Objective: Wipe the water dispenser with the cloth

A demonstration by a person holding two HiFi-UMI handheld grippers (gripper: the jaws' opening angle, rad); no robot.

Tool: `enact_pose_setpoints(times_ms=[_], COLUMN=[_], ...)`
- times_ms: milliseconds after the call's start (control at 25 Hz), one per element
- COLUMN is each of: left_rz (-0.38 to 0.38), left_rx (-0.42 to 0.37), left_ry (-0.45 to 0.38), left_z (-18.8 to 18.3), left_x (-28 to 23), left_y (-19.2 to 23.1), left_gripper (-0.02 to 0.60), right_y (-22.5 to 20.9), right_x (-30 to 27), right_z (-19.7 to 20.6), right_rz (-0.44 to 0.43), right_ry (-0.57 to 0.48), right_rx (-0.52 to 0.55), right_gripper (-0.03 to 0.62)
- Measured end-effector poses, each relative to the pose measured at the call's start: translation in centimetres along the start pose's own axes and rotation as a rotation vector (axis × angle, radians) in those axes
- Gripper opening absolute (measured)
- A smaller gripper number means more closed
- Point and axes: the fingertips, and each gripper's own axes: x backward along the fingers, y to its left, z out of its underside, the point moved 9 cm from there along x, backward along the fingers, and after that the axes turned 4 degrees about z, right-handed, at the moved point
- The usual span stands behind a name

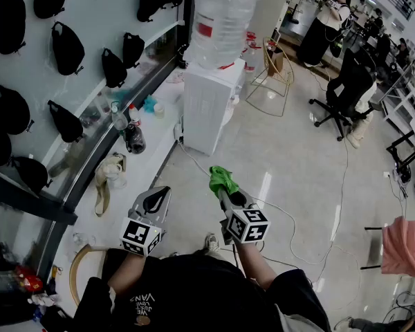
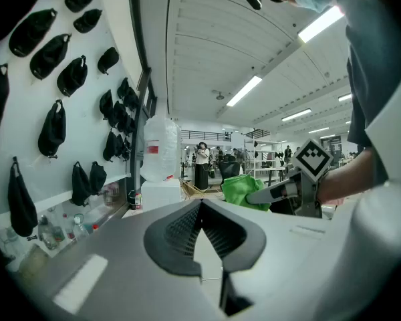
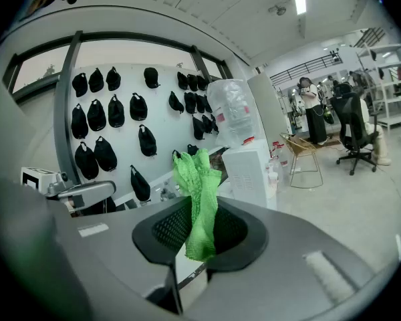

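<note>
You're at the approach step, by my reading. Your right gripper (image 1: 223,191) has its fingers clamped on the green cloth (image 1: 221,179), which sticks up past the tips. The water dispenser (image 1: 209,109) stands on the floor (image 1: 297,158) well ahead of you, with its big bottle (image 1: 221,19) on top. Your left gripper (image 1: 159,198) has its fingers pressed together with nothing between them. No wiping looks begun. Next you'll need to close in and lay the cloth flat against the white casing.

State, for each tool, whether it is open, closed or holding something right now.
Left tool: closed, nothing between its jaws.
Right tool: closed on the green cloth.
</note>
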Motion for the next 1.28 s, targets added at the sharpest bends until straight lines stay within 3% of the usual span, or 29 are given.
enact_pose_setpoints(times_ms=[200, 400, 640, 1280], left_rz=[0.017, 0.041, 0.039, -0.078], left_rx=[0.000, 0.009, 0.043, 0.063], left_ry=[-0.008, -0.007, 0.013, 0.027], left_z=[0.1, 0.8, 1.9, 0.1], left_x=[1.1, 1.9, 0.5, -14.4], left_y=[0.2, 0.7, 1.4, 6.1], left_gripper=[-0.002, -0.002, -0.002, -0.002], right_y=[1.4, 1.6, 0.6, -9.2], right_x=[0.5, 0.5, -1.0, -13.6], right_z=[0.0, 1.1, 0.0, -6.6], right_rz=[-0.001, 0.034, 0.054, -0.010], right_ry=[-0.045, -0.037, -0.031, 0.032], right_rx=[0.021, -0.015, 0.014, 0.103], right_gripper=[0.078, 0.078, 0.078, 0.080])
